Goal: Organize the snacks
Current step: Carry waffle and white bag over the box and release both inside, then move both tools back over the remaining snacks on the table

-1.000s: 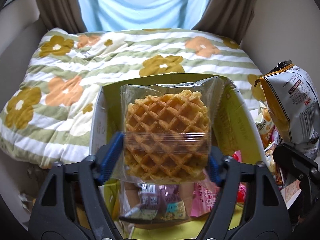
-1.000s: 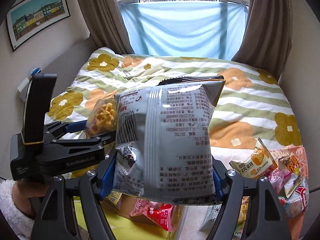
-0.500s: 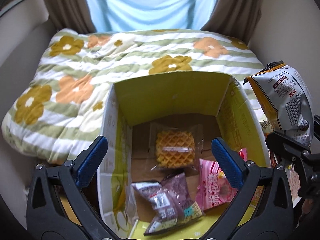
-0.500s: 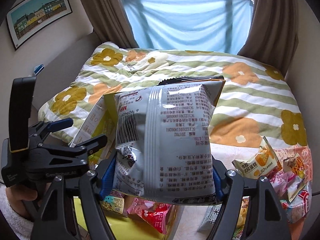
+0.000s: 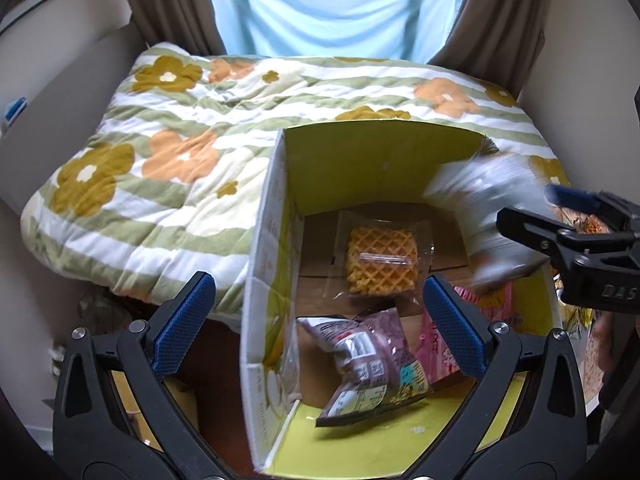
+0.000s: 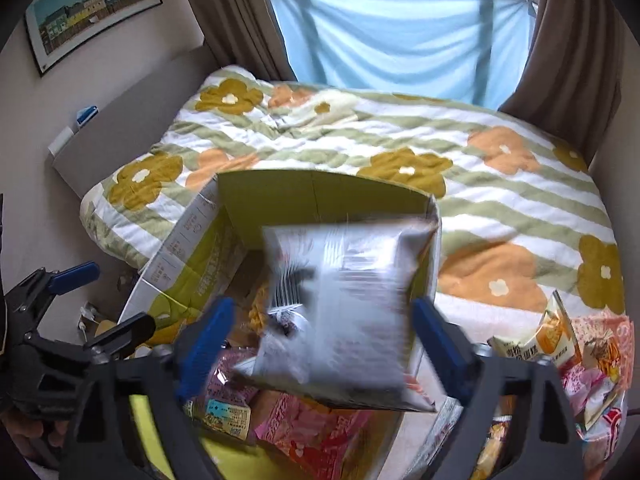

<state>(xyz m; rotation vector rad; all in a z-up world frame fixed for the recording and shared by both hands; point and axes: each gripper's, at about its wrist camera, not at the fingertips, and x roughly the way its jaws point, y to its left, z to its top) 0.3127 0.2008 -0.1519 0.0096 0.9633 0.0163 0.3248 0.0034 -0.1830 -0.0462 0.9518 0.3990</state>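
Filling the upper half of both views: a bed under a quilt (image 5: pixel 168 184) striped green and white with orange and mustard flowers, a pale blue sheet over the window (image 6: pixel 400 36) behind.

Centre frame, set against the bed's near edge: an open cardboard box (image 5: pixel 272 208) with yellow-green inner walls, flaps up, placed to collect the snacks.

Caught mid-fall over the box, lower centre of the right wrist view: a silver crisp bag (image 6: pixel 340 308), smeared by motion, clear of both blue pads. Right gripper (image 6: pixel 320 344) opening wide around it, nothing pressed, evidently a release so the bag drops inside.

On the box floor, centre of the left wrist view: a wrapped waffle (image 5: pixel 382 260); below it a purple packet (image 5: pixel 372 356) and a pink packet (image 5: pixel 444 348).

Lower right of the right wrist view, outside the box: a loose heap of snacks (image 6: pixel 560 344), probably still to be sorted.

Bottom of the left wrist view: left gripper (image 5: pixel 320 328) spread fully, empty, straddling the box's left wall.
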